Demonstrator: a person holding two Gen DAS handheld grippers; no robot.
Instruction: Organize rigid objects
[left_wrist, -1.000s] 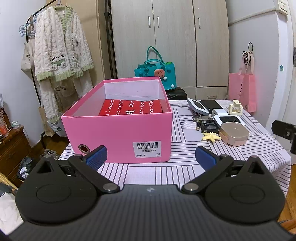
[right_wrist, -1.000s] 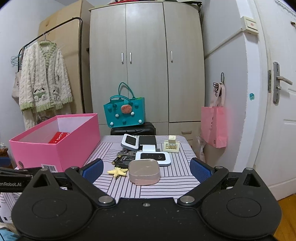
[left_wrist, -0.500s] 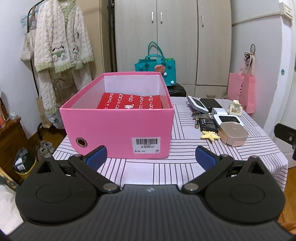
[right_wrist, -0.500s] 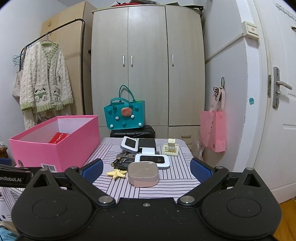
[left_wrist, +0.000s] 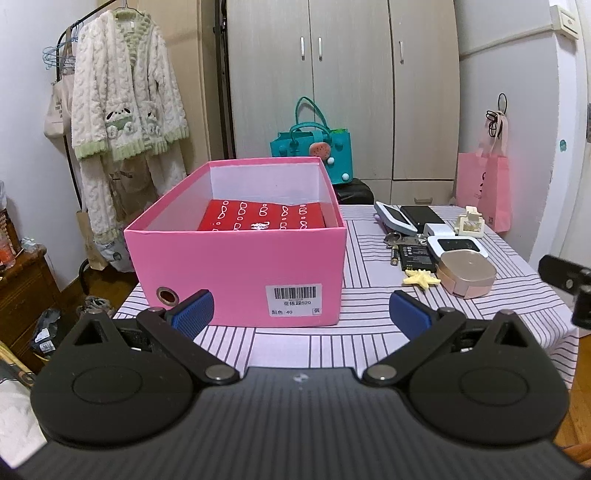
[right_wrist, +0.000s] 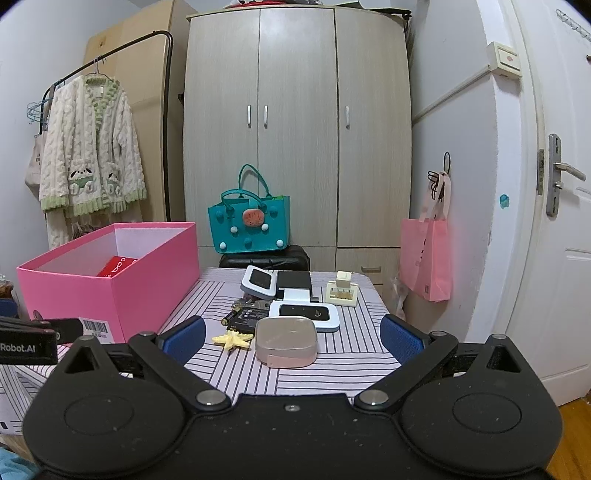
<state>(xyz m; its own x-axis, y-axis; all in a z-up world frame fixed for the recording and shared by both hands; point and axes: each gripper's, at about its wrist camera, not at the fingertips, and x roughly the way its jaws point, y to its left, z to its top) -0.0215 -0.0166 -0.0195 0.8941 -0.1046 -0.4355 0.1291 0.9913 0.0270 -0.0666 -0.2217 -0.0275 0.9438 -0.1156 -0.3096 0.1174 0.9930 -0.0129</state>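
A pink box (left_wrist: 236, 266) stands on the striped table (left_wrist: 369, 306) with a red patterned box (left_wrist: 262, 219) inside; it shows at the left in the right wrist view (right_wrist: 110, 280). Right of it lie a rose-gold case (left_wrist: 466, 273), a yellow starfish (left_wrist: 422, 277), a black battery (left_wrist: 415, 254), a white router (left_wrist: 456, 245), a cream clip (left_wrist: 471, 223) and more devices. My left gripper (left_wrist: 301, 312) is open and empty, short of the pink box. My right gripper (right_wrist: 291, 334) is open and empty, just short of the rose-gold case (right_wrist: 286, 341) and starfish (right_wrist: 232, 339).
A wardrobe (right_wrist: 295, 147) stands behind the table. A teal bag (right_wrist: 249, 225) sits on a black case beyond the far edge. A pink bag (right_wrist: 426, 254) hangs at the right by the door (right_wrist: 554, 221). A cardigan (left_wrist: 125, 107) hangs at the left.
Both views have shifted slightly. The left gripper has risen a little, showing more of the inside of the pink box. The right gripper has edged forward towards the small objects. Both stay open.
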